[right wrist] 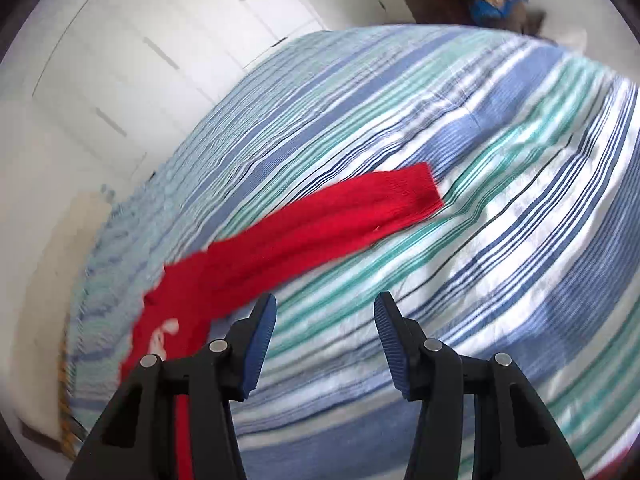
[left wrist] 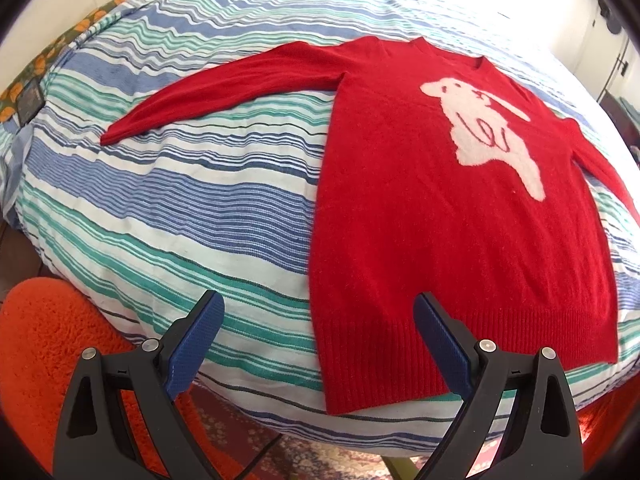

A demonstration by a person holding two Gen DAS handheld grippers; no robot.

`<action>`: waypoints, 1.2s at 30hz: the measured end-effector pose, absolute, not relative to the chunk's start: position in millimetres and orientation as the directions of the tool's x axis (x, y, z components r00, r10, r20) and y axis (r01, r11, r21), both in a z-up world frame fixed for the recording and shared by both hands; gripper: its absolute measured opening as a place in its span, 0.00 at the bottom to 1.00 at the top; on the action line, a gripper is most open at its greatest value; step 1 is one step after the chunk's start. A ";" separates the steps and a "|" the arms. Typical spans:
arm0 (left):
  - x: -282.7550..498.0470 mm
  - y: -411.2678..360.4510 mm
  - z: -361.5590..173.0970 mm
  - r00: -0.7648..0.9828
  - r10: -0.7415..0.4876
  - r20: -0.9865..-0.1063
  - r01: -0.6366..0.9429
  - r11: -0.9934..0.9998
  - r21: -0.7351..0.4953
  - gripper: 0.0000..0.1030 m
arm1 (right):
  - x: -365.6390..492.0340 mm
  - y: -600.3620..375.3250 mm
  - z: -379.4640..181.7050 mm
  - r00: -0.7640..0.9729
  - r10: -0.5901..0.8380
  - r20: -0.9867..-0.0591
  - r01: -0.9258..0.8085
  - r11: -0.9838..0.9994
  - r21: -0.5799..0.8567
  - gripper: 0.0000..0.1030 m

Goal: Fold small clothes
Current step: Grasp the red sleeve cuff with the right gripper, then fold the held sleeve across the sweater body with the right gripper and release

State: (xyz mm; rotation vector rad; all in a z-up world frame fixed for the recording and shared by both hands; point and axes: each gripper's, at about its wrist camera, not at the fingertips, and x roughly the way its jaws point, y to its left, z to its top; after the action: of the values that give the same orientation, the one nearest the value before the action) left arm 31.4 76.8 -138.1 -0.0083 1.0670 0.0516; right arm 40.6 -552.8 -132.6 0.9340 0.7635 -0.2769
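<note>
Red sweater (left wrist: 432,208) lying face up and flat on the striped bedcover (left wrist: 200,208), its white animal motif (left wrist: 488,132) uppermost and both sleeves spread outward, a layout that judged from the task exposes every edge for folding. In the left wrist view the near sleeve (left wrist: 224,88) runs out toward 10 o'clock, while the ribbed hem (left wrist: 400,344) lies at 6 o'clock, nearest the tool. Left gripper (left wrist: 320,316) hovers above the hem's corner with its jaws apart and nothing between them, probably poised to take that corner. In the blurred right wrist view the other sleeve (right wrist: 320,228) stretches toward 1 o'clock, ending in its cuff (right wrist: 416,192). Right gripper (right wrist: 326,308) hangs over bare bedcover just beside that sleeve, jaws apart and empty. Nothing rests on the sweater or blocks either approach. An orange rug (left wrist: 52,344) lies at 8 o'clock below the bed, and white cupboard doors (right wrist: 132,56) stand at 10 o'clock beyond it.
</note>
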 end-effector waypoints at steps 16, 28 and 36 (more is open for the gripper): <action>38.2 80.1 -147.6 0.443 0.058 -0.894 -0.073 0.997 0.028 0.93 | 101.2 -613.7 -199.5 0.604 -0.002 -0.797 0.735 0.388 0.556 0.04; 38.5 93.3 -145.7 0.457 -0.007 -0.889 -0.091 0.994 -0.054 0.93 | 222.6 -364.3 65.4 0.798 0.268 -0.540 -0.013 0.904 0.428 0.04; 32.6 112.8 -142.6 0.464 -0.030 -0.885 -0.145 0.983 -0.109 0.93 | 273.1 -155.1 34.0 0.522 0.621 -0.586 -0.398 0.784 0.477 0.44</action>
State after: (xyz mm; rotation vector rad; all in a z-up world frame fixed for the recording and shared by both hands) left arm 32.6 112.8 -142.6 -0.1780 1.0874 0.0711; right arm 273.1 -155.1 34.0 0.3004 0.8174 0.6209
